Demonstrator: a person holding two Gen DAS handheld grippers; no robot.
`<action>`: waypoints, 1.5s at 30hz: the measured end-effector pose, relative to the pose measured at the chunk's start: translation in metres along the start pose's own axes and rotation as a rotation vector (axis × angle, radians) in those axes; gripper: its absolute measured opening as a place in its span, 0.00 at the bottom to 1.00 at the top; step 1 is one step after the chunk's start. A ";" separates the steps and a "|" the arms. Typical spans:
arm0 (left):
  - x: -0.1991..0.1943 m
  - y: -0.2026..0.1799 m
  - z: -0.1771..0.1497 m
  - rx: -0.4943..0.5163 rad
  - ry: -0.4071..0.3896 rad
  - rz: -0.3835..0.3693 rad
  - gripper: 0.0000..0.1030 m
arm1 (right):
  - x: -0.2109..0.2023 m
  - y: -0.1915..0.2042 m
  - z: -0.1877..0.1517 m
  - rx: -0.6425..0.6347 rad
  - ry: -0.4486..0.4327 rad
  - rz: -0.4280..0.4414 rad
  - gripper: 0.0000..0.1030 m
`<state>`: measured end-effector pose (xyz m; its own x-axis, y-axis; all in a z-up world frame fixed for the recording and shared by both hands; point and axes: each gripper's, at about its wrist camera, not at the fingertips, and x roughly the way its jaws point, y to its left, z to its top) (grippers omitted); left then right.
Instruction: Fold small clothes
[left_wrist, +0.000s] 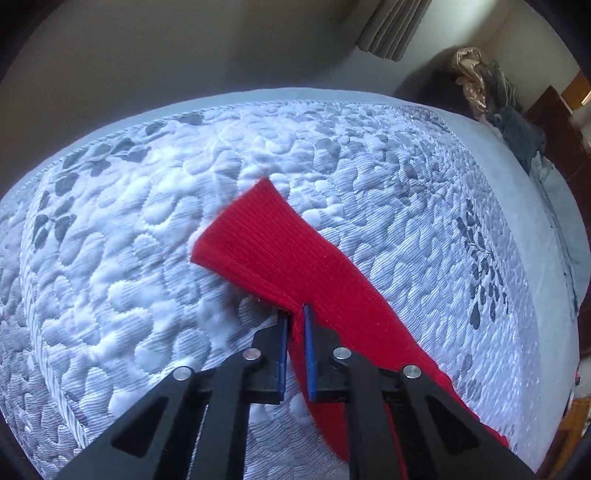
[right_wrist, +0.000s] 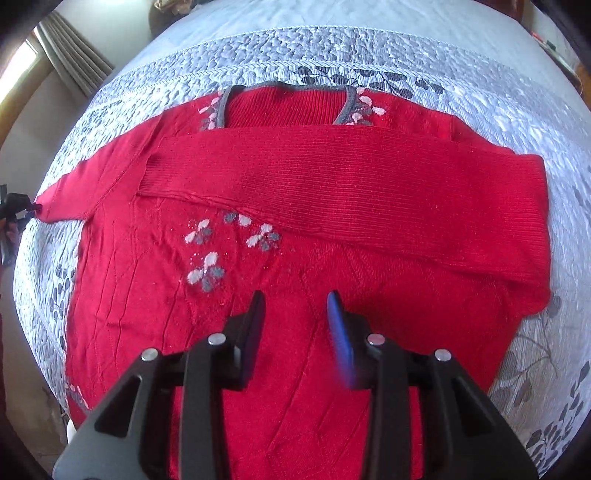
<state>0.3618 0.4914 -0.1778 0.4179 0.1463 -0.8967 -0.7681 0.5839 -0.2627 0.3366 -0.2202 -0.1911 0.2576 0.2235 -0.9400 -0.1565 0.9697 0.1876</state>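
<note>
A red knit sweater (right_wrist: 295, 229) with grey neck trim and pale flower patches lies flat on the quilted mattress (right_wrist: 535, 122). One sleeve (right_wrist: 351, 184) is folded across its chest. The other sleeve (left_wrist: 273, 243) stretches out to the side. My left gripper (left_wrist: 295, 314) is shut on that sleeve's edge, near the cuff end; it also shows small at the left edge of the right wrist view (right_wrist: 22, 208). My right gripper (right_wrist: 295, 306) is open and empty, hovering over the sweater's lower body.
The mattress's piped edge (left_wrist: 258, 103) runs along a grey wall. A pile of clothes (left_wrist: 491, 88) sits at the far right corner beside dark wooden furniture (left_wrist: 554, 122). Curtains (right_wrist: 70, 51) hang by a window at the left.
</note>
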 end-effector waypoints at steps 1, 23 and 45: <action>-0.005 -0.005 -0.002 0.014 -0.031 -0.014 0.06 | 0.000 0.000 -0.001 0.001 0.000 0.002 0.34; -0.088 -0.275 -0.312 0.873 0.110 -0.467 0.52 | -0.021 -0.027 -0.030 0.030 -0.023 -0.003 0.43; -0.041 -0.162 -0.214 0.523 0.046 -0.047 0.69 | 0.086 0.162 0.119 0.008 0.184 0.396 0.42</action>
<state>0.3652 0.2199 -0.1747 0.4151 0.0816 -0.9061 -0.3991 0.9113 -0.1007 0.4472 -0.0321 -0.2078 0.0046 0.5579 -0.8299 -0.2016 0.8133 0.5457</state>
